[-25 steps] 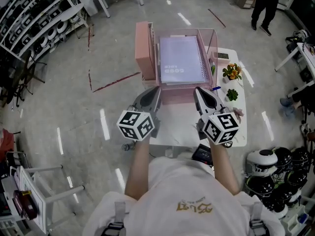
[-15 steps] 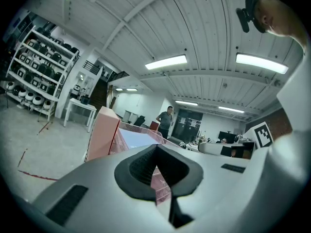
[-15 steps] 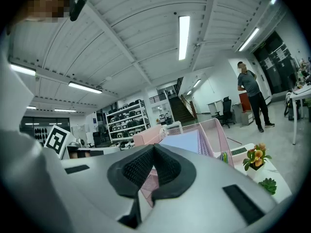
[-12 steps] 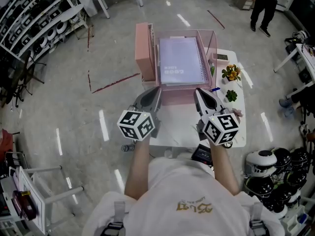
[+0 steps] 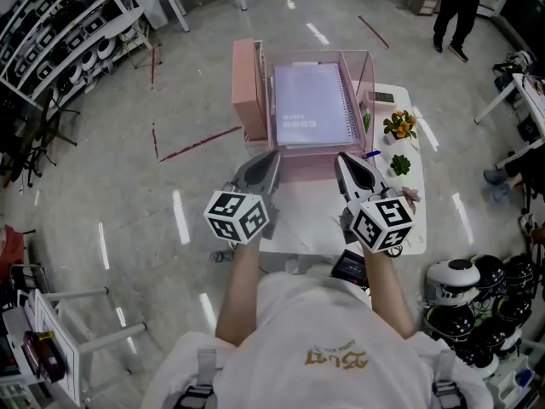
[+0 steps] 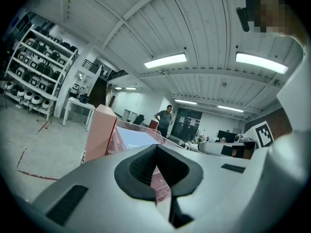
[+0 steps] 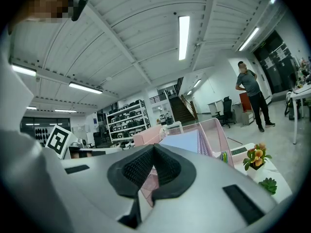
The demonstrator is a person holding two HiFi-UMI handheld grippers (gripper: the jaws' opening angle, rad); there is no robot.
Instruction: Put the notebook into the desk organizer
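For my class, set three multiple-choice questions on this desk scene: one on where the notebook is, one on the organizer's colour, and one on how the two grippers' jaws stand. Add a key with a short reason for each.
1. Where is the notebook?
A. inside the desk organizer
B. on the floor
C. between the right gripper's jaws

2. What colour is the desk organizer?
A. blue
B. pink
C. black

3. How do the jaws of the left gripper and the right gripper stand?
A. both wide apart
B. the left closed on the notebook
C. both together, holding nothing

Key:
1 A: the head view shows it lying within the organizer's walls.
2 B: its walls are pink in every view.
3 C: each gripper view shows the jaws meeting, short of the organizer.
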